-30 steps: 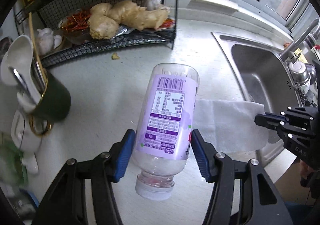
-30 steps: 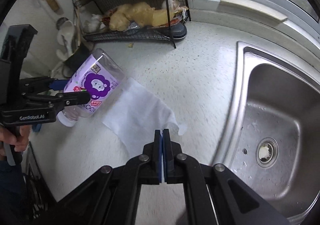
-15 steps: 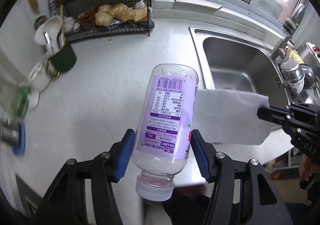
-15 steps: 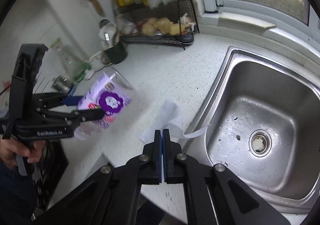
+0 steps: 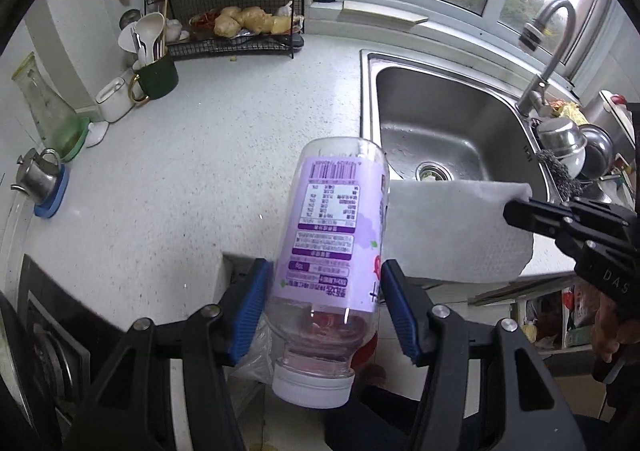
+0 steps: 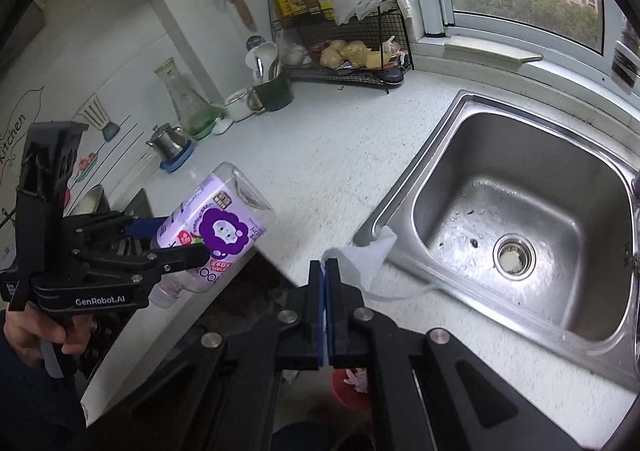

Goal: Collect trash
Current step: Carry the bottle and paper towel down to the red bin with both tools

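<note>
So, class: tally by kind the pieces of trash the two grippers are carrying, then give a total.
Plastic bottle, in the left gripper: 1
Paper towel, in the right gripper: 1
Total: 2

It was a home kitchen: a steel sink (image 5: pixel 448 119) set in a white counter (image 5: pixel 224 139), a wire rack (image 5: pixel 236 39) of ginger behind it.

We are seeing a clear bottle (image 5: pixel 332 235) with a lilac label and white cap, and beside the bottle a plain white paper towel (image 5: pixel 452 227).
</note>
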